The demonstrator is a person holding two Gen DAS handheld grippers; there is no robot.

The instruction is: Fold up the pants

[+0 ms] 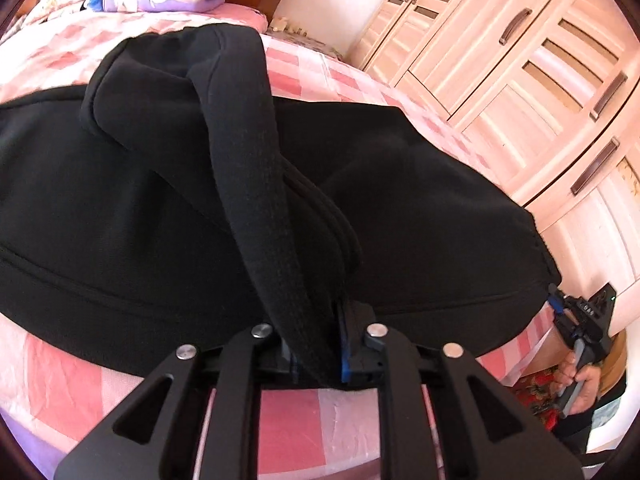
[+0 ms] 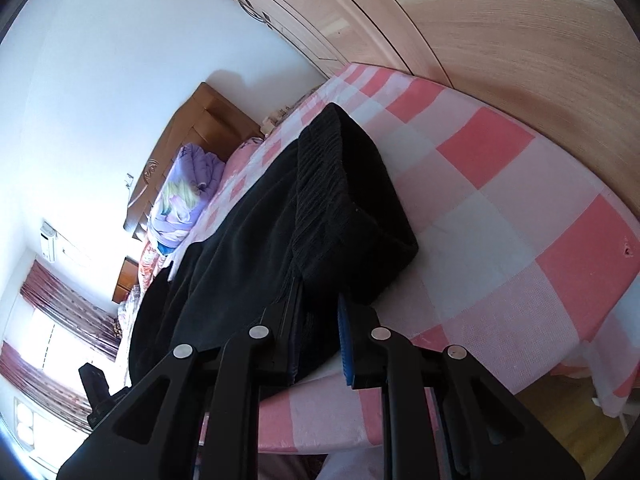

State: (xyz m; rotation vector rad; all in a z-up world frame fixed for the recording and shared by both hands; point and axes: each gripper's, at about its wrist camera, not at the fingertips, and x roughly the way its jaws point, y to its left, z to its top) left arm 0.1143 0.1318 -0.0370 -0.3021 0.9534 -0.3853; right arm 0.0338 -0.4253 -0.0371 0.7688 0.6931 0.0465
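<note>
Left gripper (image 1: 316, 354): jaws pinching a black strip of the pants (image 1: 200, 184), grip looking slack. Right gripper (image 2: 318, 344): jaws nearly together, clamping the ribbed waistband (image 2: 320, 184). Pants lying across the pink checked bed (image 2: 500, 208), one end doubled over. Judging roughly midway: first fold laid, flattening and another fold remaining.

The black fleece pants (image 1: 160, 184) run off the left edge, hiding much of the pink checked bed (image 1: 72, 368) (left wrist view).
</note>
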